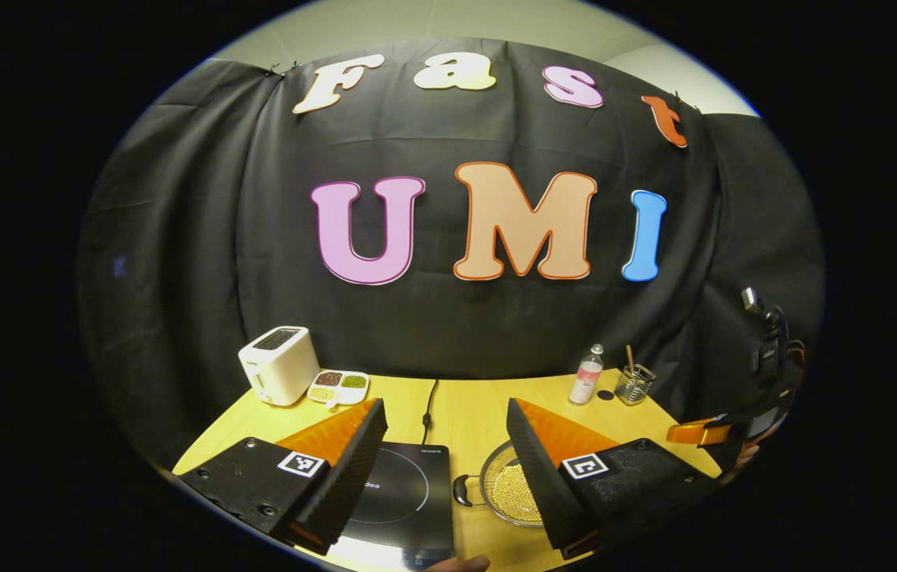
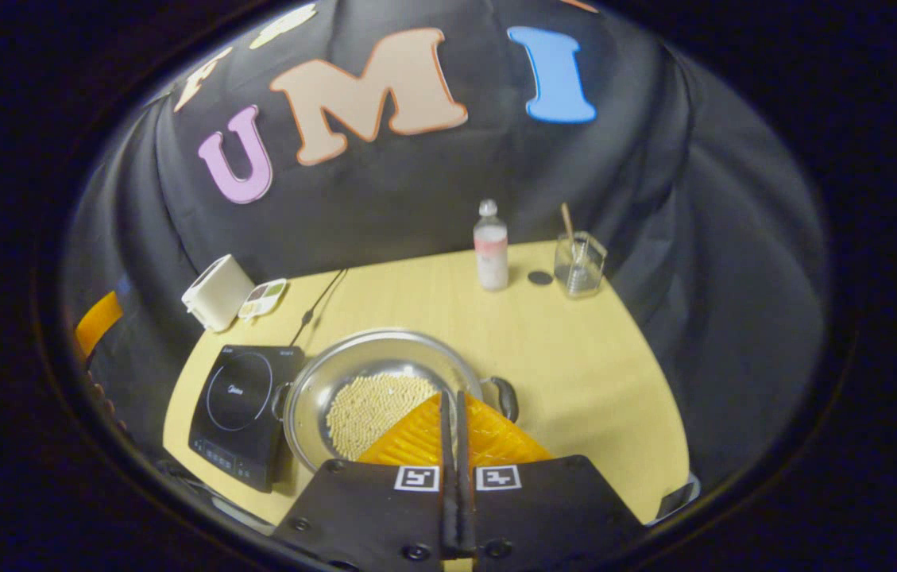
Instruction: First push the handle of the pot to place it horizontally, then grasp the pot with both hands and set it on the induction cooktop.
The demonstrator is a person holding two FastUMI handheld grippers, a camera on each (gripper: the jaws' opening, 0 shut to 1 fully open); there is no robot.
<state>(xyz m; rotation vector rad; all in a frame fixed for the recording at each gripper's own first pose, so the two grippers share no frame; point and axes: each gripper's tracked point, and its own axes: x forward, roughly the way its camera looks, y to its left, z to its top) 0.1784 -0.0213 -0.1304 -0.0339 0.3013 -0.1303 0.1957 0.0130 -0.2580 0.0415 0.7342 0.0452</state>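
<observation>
Your left claw (image 1: 446, 413) hangs with its fingers spread wide apart, nothing between them. Your right claw (image 2: 454, 405) points forward and down with both fingers pressed flat together, gripping nothing; in the left gripper view it (image 1: 698, 433) shows far right.

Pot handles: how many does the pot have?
2. One handle sticks out toward the bare table, the other handle sits beside the induction cooktop. The pot holds pale beans.
</observation>
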